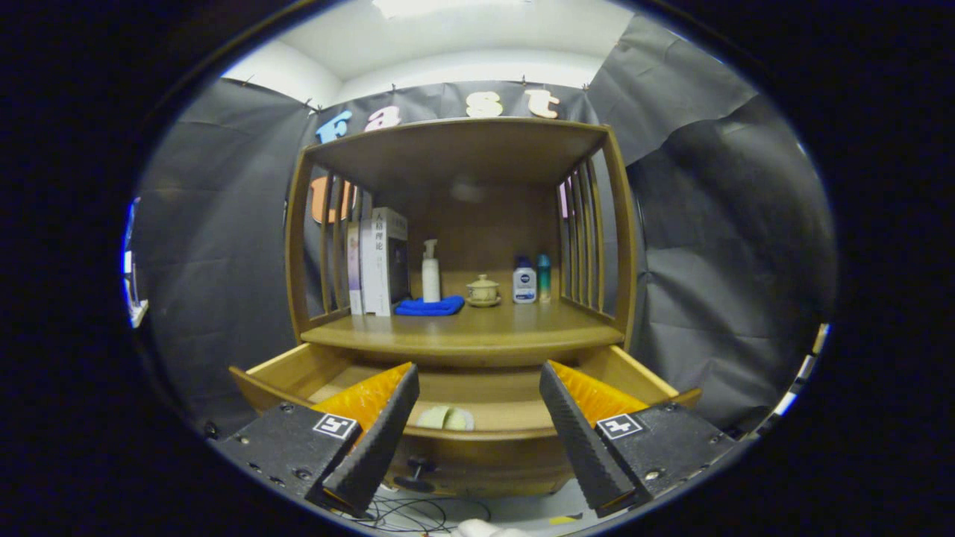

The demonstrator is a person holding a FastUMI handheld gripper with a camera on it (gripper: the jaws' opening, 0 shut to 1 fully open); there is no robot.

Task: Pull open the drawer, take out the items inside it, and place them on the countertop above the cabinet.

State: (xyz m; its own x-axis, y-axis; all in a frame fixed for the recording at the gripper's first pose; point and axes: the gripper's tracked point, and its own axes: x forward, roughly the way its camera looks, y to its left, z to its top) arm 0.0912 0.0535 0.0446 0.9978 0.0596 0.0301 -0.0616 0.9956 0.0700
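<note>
From the gripper view, the wooden cabinet (462, 246) stands against the booth's black cloth wall, and its drawer (462, 406) is already pulled well out toward the camera. The dark knob (419, 470) on the drawer front sits low between the two fingers. The tongs (477, 440) are spread wide apart and hold nothing; their black ribbed fingers (373, 440) hang above and just in front of the drawer's front edge, one to each side of its middle.

Inside the drawer, a pale green item (445, 418) lies just behind the front panel, between the fingers and nearer the left one. Only its top shows over the panel, so its shape is hard to tell, and whether anything else lies deeper in the drawer cannot be told.

The desk (477, 328) above the drawer is the target surface. It carries upright books (379, 261) at the left, a blue cloth (429, 306) with a white pump bottle (430, 272) just behind it, a small lidded cup (483, 291) on a saucer, and two small bottles (531, 280) at the right. Its front strip is bare.

The opening step looks finished, and the taking-out step seems to be the one in hand. The next move likely calls for tipping the tongs down into the drawer, bringing the green item between the fingers, closing on it, then lifting it clear of the front panel and up onto the bare front of the desk
</note>
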